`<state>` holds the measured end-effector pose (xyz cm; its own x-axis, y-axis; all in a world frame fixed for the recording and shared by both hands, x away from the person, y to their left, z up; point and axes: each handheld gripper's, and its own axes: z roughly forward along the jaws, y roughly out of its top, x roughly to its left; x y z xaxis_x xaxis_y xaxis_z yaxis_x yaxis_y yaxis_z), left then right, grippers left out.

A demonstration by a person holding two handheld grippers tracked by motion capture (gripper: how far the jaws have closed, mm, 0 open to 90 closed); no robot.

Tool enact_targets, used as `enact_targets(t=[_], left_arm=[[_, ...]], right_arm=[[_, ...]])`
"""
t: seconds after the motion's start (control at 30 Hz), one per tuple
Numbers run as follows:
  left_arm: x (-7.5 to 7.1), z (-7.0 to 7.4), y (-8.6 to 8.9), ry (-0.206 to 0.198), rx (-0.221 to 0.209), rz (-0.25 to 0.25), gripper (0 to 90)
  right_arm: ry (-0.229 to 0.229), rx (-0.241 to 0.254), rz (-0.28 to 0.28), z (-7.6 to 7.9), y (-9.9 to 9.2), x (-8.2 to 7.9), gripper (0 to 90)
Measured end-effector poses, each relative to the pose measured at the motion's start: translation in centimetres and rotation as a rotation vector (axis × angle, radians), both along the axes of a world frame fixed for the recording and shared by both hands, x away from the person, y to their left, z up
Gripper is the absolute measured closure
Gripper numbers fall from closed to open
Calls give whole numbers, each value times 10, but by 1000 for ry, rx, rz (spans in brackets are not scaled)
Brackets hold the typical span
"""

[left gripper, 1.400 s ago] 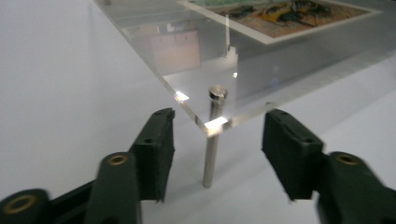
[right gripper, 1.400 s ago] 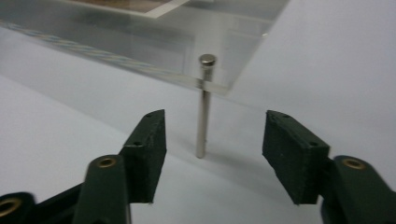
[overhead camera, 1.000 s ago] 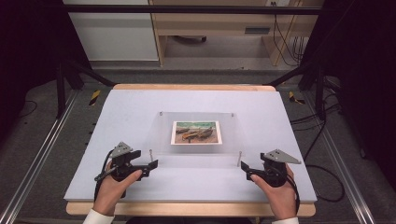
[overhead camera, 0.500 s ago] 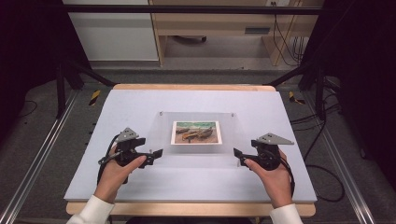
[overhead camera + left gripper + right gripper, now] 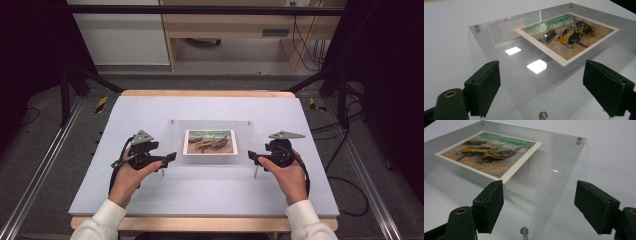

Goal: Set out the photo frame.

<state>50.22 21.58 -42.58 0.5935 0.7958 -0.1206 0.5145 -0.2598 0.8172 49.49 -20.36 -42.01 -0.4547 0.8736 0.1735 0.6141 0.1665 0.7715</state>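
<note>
The clear acrylic frame (image 5: 212, 142) lies mid-frame, long axis left–right, between both open, empty units: left hand-held gripper (image 5: 170, 158), right hand-held gripper (image 5: 251, 157), each at a near corner, jaws just narrowing.

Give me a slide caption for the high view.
Both tools, left and right, open at the near corners of a clear acrylic frame holding a boat picture.

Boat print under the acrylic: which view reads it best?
Left gripper view: the boat print is large, with boats and white border clear. Right gripper view shows it large too, but more oblique. High view shows it whole but small.
</note>
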Motion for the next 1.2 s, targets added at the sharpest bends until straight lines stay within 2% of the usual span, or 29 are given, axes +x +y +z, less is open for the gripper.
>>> enact_targets(t=[0.07, 0.1, 0.13, 0.23, 0.33, 0.53, 0.73, 0.8, 0.83, 0.87, 1.03, 1.1, 1.13, 1.17, 1.2], left_arm=[[2, -4, 2, 19, -16, 6, 162], [2, -4, 2, 19, -16, 6, 170], [4, -6, 3, 41, -37, 3, 178], [4, -9, 3, 56, -53, -3, 192], [3, -10, 3, 57, -60, -2, 209], [5, -10, 5, 70, -84, 2, 213], [5, -13, 10, 84, -54, 44, 200], [6, -16, 11, 96, -49, 41, 199], [7, -18, 11, 101, -56, 40, 199], [8, -20, 12, 129, -97, 41, 197], [11, -22, 11, 136, -111, 37, 199], [13, -24, 13, 152, -126, 35, 198], [14, -26, 15, 178, -152, 37, 198], [14, -26, 15, 178, -152, 37, 198], [15, -27, 16, 191, -170, 40, 196]], right_arm=[[20, 39, 1, -3, 0, 2, 233], [20, 39, 1, -3, 0, 2, 233], [35, 43, 0, -6, 2, 3, 230], [69, 49, 11, -12, 6, 4, 217], [99, 54, 16, -18, 9, 4, 199], [124, 94, 1, -20, 7, 4, 198], [140, 127, -7, -23, 5, 5, 190], [138, 127, -8, -23, 5, 5, 190], [136, 130, -10, -24, 5, 5, 188], [137, 134, -13, -24, 5, 6, 184], [149, 162, -18, -26, 4, 6, 182], [159, 175, -22, -28, 3, 6, 182], [159, 177, -23, -28, 3, 6, 182], [161, 178, -24, -28, 3, 6, 182], [162, 178, -24, -28, 3, 6, 182]])
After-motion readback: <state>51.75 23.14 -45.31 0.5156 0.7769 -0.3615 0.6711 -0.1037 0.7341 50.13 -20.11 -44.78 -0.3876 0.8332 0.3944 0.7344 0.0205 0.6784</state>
